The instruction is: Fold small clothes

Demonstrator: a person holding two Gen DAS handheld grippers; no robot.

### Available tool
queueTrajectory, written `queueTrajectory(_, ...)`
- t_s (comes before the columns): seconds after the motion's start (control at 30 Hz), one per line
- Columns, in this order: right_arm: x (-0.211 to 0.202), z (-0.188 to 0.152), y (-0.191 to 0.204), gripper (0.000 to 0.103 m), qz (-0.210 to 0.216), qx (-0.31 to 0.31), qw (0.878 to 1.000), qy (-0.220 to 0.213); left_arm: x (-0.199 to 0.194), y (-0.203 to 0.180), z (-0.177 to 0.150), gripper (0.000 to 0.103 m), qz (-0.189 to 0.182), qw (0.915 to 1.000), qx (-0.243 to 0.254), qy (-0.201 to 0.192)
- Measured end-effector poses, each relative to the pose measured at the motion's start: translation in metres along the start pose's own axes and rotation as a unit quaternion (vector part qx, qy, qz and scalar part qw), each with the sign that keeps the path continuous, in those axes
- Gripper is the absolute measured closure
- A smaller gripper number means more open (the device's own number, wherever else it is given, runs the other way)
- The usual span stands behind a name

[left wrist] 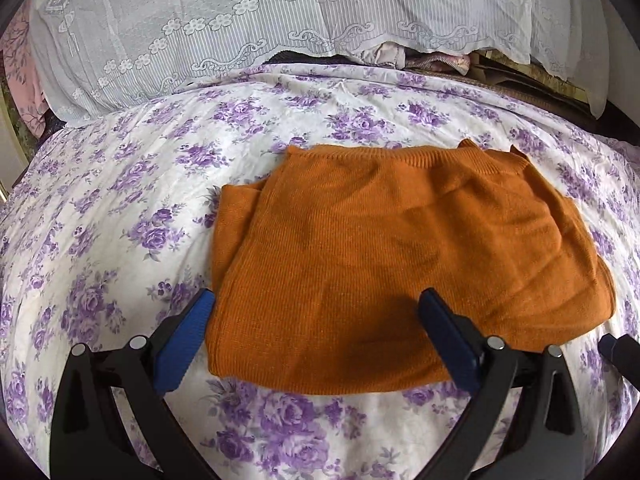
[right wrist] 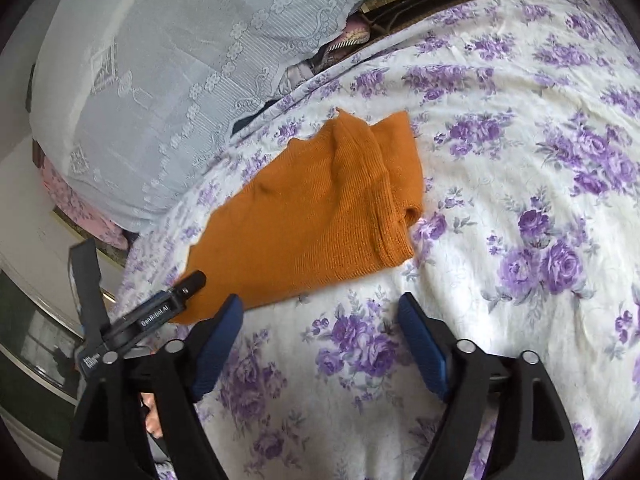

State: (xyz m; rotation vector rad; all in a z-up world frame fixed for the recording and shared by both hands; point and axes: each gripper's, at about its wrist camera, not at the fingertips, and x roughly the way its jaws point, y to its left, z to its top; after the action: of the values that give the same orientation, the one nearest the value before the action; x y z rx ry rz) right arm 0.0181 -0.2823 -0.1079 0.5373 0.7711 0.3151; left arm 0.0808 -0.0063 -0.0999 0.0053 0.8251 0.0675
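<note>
Orange knit garment lies folded on floral bedsheet.

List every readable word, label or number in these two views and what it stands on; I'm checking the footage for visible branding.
"GenRobot.AI": white letters on the black arm of the left gripper, seen in the right wrist view.
A small white print on a black part lower on that gripper: too small and blurred to read.
Orange knit garment, floral sheet, lace cloth: no text visible.

Open bedsheet right of sweater; lace-covered pile behind.
</note>
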Motion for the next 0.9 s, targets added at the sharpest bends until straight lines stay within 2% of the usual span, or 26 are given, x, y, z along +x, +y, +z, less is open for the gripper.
queueTrajectory(0.07,0.001,0.0,-0.004,0.016,0.009,0.009,1.0,-0.004,0.0,0.0,-0.001,0.005,-0.001,1.0,-0.001,0.001)
queueTrajectory(0.2,0.005,0.001,0.001,0.003,0.02,-0.007,1.0,-0.009,0.001,-0.001,-0.001,0.005,0.001,1.0,0.002,0.0)
queueTrajectory(0.3,0.011,0.004,0.003,0.003,0.007,-0.013,1.0,-0.01,0.003,0.0,0.0,0.005,0.002,1.0,0.004,0.001)
queueTrajectory(0.47,0.02,0.022,-0.007,0.003,0.005,0.029,0.999,-0.031,0.006,0.0,0.0,0.004,0.0,1.0,0.002,0.003)
queueTrajectory(0.67,0.034,0.038,-0.011,0.003,-0.015,0.043,0.998,-0.048,0.006,0.0,0.0,0.004,0.001,1.0,0.002,0.002)
queueTrajectory(0.9,0.052,0.065,-0.018,0.003,-0.008,0.074,0.996,-0.058,0.009,0.001,0.0,0.004,0.001,1.0,0.001,0.004)
